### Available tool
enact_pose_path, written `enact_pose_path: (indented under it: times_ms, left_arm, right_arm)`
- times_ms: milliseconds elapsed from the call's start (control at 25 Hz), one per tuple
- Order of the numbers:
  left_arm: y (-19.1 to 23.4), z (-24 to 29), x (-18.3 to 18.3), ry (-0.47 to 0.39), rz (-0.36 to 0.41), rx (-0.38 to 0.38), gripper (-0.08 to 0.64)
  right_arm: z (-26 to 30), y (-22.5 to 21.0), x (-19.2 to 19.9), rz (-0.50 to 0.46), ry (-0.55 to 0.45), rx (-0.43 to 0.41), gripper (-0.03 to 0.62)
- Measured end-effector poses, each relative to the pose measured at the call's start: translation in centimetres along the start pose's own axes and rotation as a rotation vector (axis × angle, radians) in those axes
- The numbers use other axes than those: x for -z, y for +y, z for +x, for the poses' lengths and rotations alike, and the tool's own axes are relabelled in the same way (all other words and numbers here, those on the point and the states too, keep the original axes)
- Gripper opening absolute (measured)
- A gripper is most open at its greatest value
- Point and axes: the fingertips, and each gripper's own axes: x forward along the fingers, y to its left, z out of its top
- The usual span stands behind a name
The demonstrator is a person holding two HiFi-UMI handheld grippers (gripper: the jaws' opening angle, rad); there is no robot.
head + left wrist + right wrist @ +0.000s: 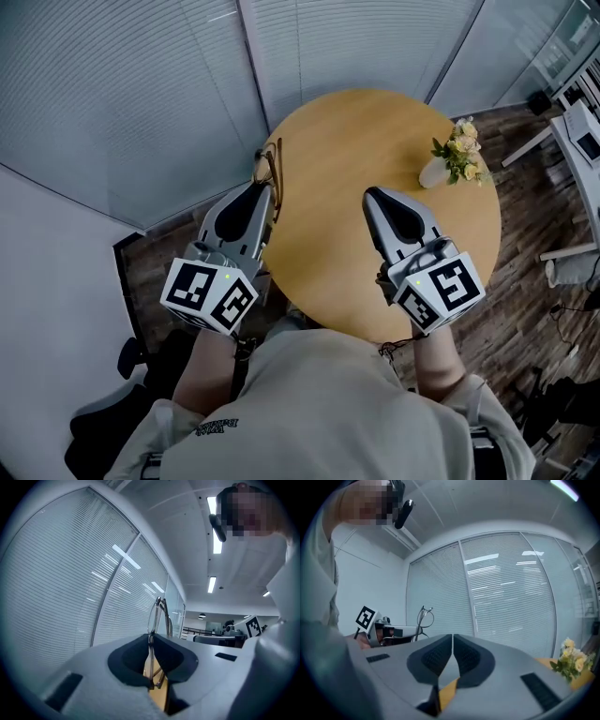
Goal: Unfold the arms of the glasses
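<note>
A pair of thin-framed glasses (271,174) is held over the left edge of the round wooden table (356,253). My left gripper (261,191) is shut on the glasses, which stick up beyond the jaws in the left gripper view (158,620). The arms look folded against the frame. My right gripper (375,199) hovers over the middle of the table, shut with nothing between its jaws (452,644). From the right gripper view, the glasses (423,617) show at the left, gripped by the other tool.
A small white vase of yellow flowers (452,161) stands at the table's far right; the flowers (570,660) also show in the right gripper view. Window blinds (141,94) stand behind the table. White desks (574,141) are at the far right over wooden floor.
</note>
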Motion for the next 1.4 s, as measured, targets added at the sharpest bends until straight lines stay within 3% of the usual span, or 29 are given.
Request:
enact_pose_path:
  times_ms: [200,400,600,800,1000,1400]
  left_arm:
    - [-0.3,-0.5,0.4,0.014,0.006,0.007,0.046]
    - [-0.9,-0.9,1.0,0.035,0.050,0.016,0.048]
    - [-1.2,-0.4,1.4,0.036,0.050,0.028,0.048]
    - [-2.0,0.0,1.8,0.034,0.045,0.052,0.046]
    - [-2.9,0.0,2.2,0.043,0.074,0.065,0.046]
    - [-2.2,0.6,2.8,0.060,0.090,0.070,0.044]
  right_arm:
    - [0.5,0.3,-1.0,0.084,-0.026,-0.053,0.032]
    - [2.2,1.7,-4.3,0.141,-0.071,-0.201,0.034]
    - [4.6,3.3,-6.4,0.086,-0.070,-0.306,0.035]
    - [6.1,5.1,-6.2,0.122,-0.011,-0.456,0.036]
    - [6.8,6.0,-4.9,0.099,0.083,-0.493,0.040]
    - [7.6,6.0,-4.2,0.169,0.130,-0.534,0.091]
